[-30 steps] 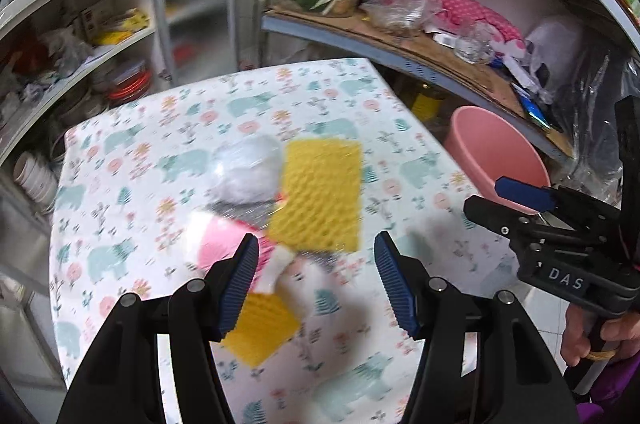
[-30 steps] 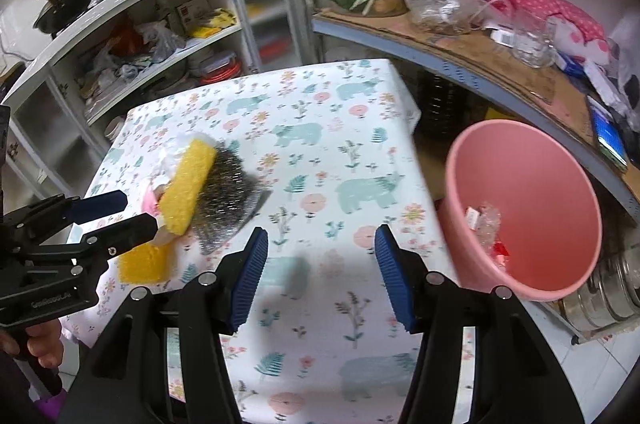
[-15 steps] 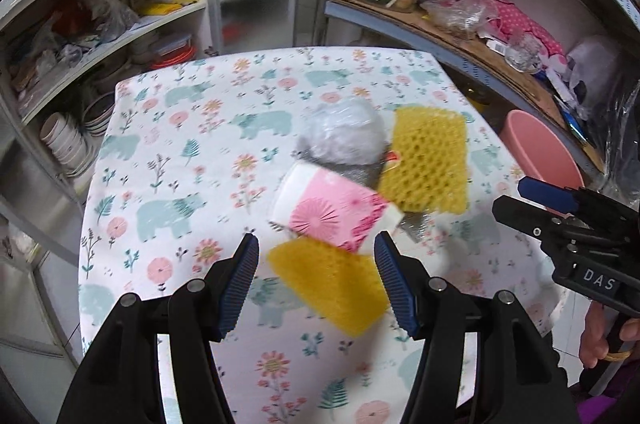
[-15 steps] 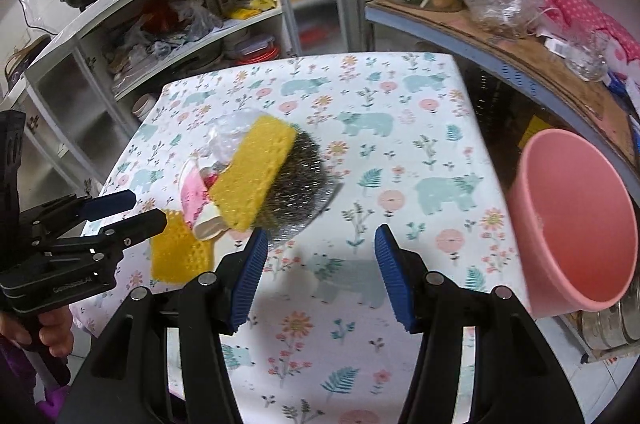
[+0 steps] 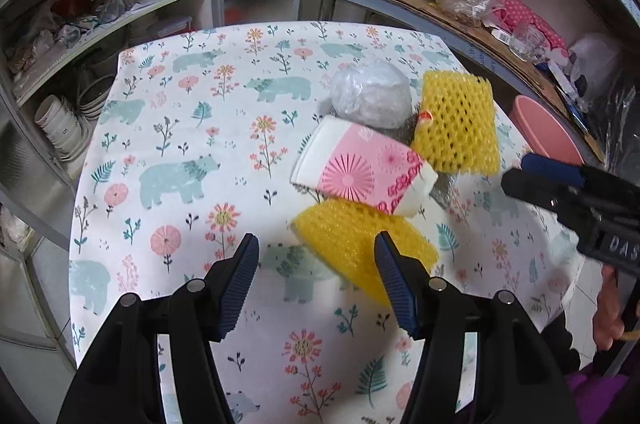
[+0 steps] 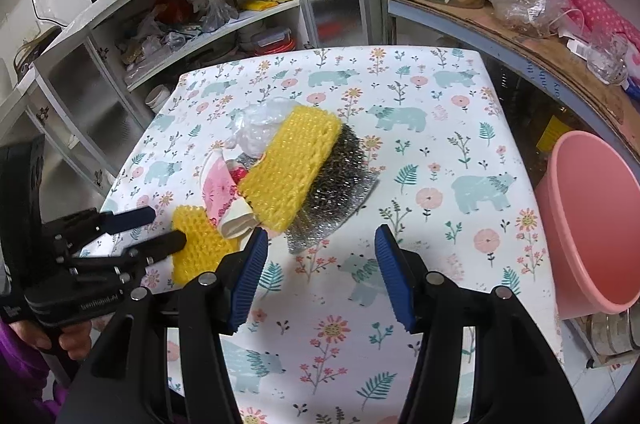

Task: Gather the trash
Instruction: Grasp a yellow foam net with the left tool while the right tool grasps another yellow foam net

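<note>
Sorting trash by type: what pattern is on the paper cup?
Pink starburst flowers on white paper cup; left wrist view.

Both cameras have swung toward the trash pile. In the left wrist view the pile has slid from between the fingers up and to the right: the near yellow net (image 5: 362,248) now lies against the right finger of the left gripper (image 5: 316,278), no longer beside the left finger, and the pink cup (image 5: 362,169) sits clear above it. More bare surface (image 5: 180,151) shows at left. In the right wrist view the pink bin (image 6: 592,220) has moved to the right edge, and the foil bag (image 6: 340,199) lies nearer the right gripper (image 6: 320,278).
</note>
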